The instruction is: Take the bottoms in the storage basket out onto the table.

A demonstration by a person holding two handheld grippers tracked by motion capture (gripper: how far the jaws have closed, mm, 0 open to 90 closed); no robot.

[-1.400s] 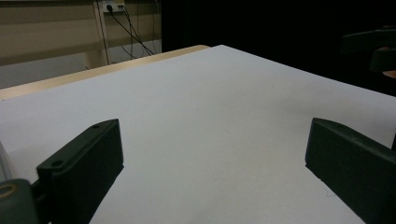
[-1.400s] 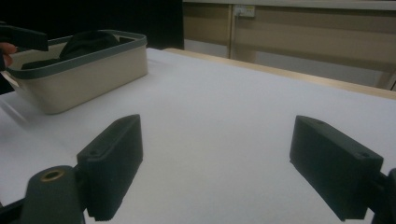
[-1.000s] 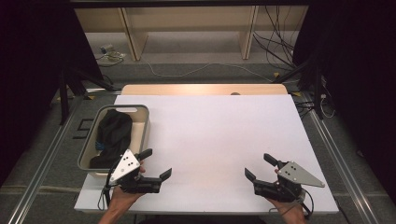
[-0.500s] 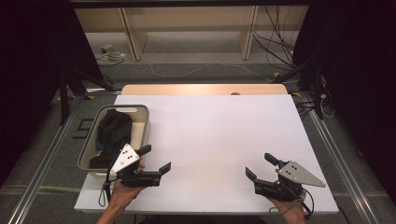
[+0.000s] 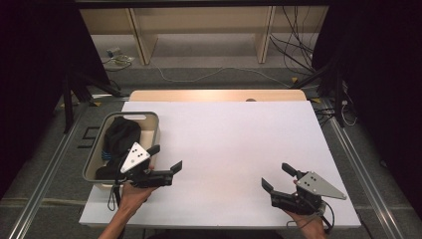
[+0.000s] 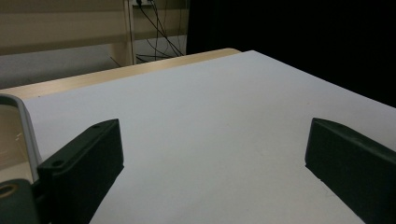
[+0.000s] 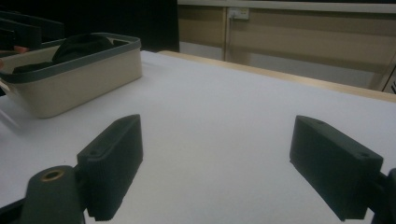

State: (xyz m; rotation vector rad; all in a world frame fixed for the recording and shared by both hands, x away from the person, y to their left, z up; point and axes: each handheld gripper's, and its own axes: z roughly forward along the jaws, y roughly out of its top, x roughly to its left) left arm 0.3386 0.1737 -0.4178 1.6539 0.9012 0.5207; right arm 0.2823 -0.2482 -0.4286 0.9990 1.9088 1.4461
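High view: left hand-held gripper point(image 5: 165, 158) hung wide open and empty just beside the basket point(image 5: 151, 118) of dark clothing point(image 5: 119, 137); right hand-held gripper point(image 5: 277, 177) likewise open, empty, well apart over the desk point(image 5: 234, 144).

Left gripper view: basket rim point(image 6: 21, 121) beside one jaw.

Right gripper view: basket point(image 7: 70, 81) far left.

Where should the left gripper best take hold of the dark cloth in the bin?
Probably the raised hump of the cloth, from above. The bin walls block a side approach, and the bunched top stands about rim height, giving a fold to pinch. The left gripper is open beside the bin.
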